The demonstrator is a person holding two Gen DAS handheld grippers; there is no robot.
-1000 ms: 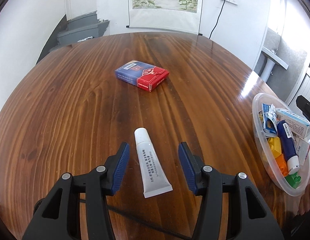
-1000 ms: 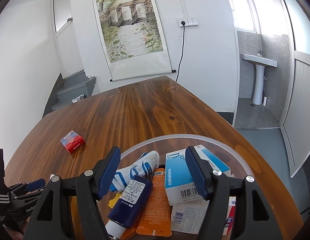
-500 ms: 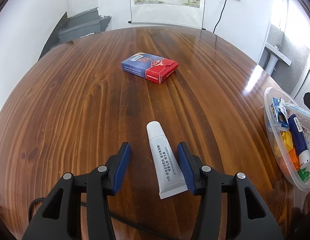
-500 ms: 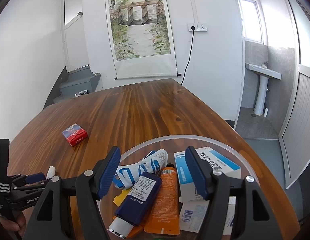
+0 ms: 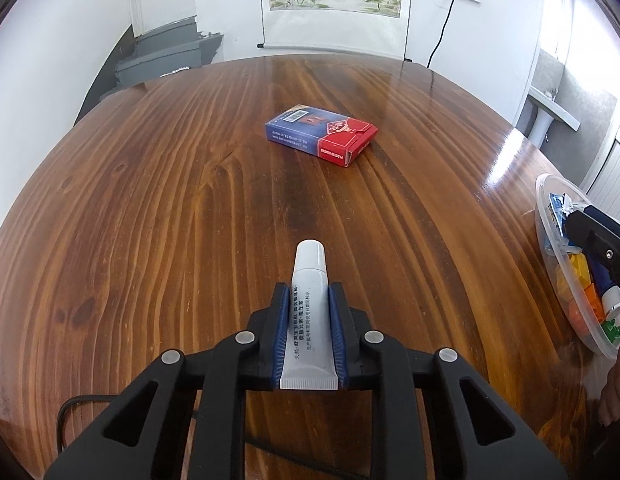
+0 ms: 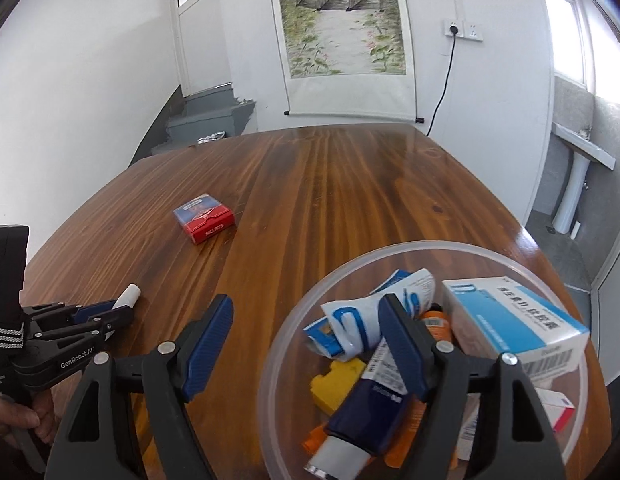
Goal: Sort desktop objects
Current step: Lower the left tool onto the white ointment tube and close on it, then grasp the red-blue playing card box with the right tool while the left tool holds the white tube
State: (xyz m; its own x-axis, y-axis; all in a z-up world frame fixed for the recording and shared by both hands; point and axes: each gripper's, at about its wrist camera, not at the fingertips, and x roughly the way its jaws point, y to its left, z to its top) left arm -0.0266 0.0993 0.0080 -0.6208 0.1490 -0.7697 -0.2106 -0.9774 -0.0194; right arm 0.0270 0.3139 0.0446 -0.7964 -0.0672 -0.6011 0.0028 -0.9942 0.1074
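Observation:
My left gripper (image 5: 308, 294) is shut on a white tube (image 5: 310, 312) lying on the wooden table (image 5: 169, 200), cap pointing away from me. The tube's cap also shows in the right wrist view (image 6: 126, 296), sticking out of the left gripper (image 6: 109, 312). A red and blue card box (image 5: 322, 134) lies flat farther out; it also shows in the right wrist view (image 6: 203, 218). My right gripper (image 6: 305, 332) is open and empty, hovering over the left rim of a clear plastic bowl (image 6: 269, 360) filled with tubes and boxes.
The bowl (image 5: 550, 216) sits at the table's right edge and holds a blue-white carton (image 6: 514, 320), a dark blue tube (image 6: 366, 404), a yellow block (image 6: 338, 380) and several other items. A black cable (image 5: 89, 404) trails under the left gripper.
My left gripper has closed on the white tube, which lay between open fingers before. My right gripper has shifted left, from above the bowl's middle to over its left rim.

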